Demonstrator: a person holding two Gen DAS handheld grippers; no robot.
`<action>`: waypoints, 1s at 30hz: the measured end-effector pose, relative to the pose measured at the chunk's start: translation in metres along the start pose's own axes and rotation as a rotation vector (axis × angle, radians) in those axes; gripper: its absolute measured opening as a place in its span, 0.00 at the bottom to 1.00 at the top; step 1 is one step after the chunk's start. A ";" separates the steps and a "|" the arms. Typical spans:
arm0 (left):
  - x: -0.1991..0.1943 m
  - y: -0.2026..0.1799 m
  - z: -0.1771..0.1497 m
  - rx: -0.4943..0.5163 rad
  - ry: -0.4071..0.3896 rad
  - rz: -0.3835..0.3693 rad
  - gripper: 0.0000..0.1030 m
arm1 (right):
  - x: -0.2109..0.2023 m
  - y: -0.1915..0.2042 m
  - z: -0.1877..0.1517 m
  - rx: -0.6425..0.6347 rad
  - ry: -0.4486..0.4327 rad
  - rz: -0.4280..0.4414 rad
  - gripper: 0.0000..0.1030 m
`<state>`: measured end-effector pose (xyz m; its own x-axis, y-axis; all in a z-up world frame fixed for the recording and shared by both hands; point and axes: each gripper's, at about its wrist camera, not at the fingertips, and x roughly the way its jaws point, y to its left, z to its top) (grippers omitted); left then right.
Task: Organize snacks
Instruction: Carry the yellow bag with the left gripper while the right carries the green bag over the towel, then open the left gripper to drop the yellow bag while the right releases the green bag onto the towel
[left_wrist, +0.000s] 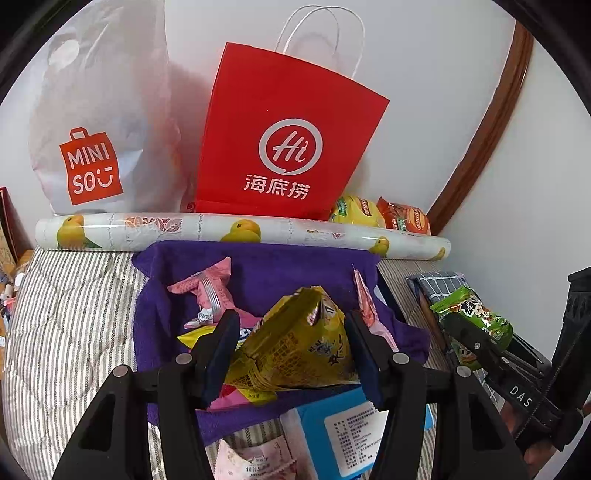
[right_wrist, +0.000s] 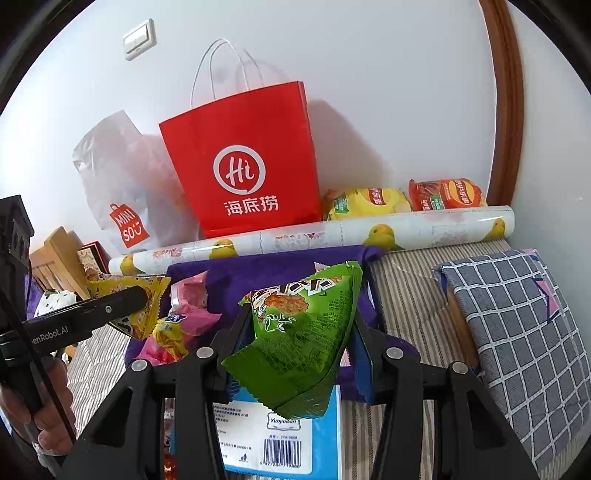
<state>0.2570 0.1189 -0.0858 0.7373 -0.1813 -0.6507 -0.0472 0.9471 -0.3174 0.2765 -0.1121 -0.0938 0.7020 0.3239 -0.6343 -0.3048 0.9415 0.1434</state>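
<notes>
My left gripper (left_wrist: 291, 328) is shut on a yellow snack packet (left_wrist: 299, 350) and holds it over a purple cloth-lined box (left_wrist: 258, 273) with pink snack packets (left_wrist: 207, 288) inside. My right gripper (right_wrist: 299, 328) is shut on a green snack packet (right_wrist: 299, 339), just right of the box (right_wrist: 258, 269). The left gripper with the yellow packet (right_wrist: 125, 299) shows at the left of the right wrist view. The right gripper with the green packet (left_wrist: 476, 321) shows at the right of the left wrist view.
A red paper bag (left_wrist: 284, 133) and a white Miniso bag (left_wrist: 96, 122) stand against the wall behind a lemon-print roll (left_wrist: 240, 230). Yellow and orange chip bags (right_wrist: 369, 203) lie beside them. A blue-white box (right_wrist: 288, 435) and a checked cushion (right_wrist: 517, 325) lie on the striped bedding (left_wrist: 70, 314).
</notes>
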 end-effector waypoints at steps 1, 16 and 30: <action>0.001 0.001 0.001 -0.002 0.001 0.001 0.55 | 0.002 0.000 0.000 0.000 0.001 0.000 0.46; 0.026 0.017 0.016 -0.031 0.037 0.020 0.55 | 0.033 -0.010 0.014 0.007 0.013 0.010 0.46; 0.074 0.013 0.013 -0.020 0.156 0.046 0.55 | 0.094 -0.003 0.005 -0.050 0.144 0.078 0.46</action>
<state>0.3199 0.1212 -0.1295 0.6203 -0.1781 -0.7638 -0.0931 0.9502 -0.2973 0.3465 -0.0841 -0.1506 0.5768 0.3760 -0.7252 -0.3891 0.9071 0.1608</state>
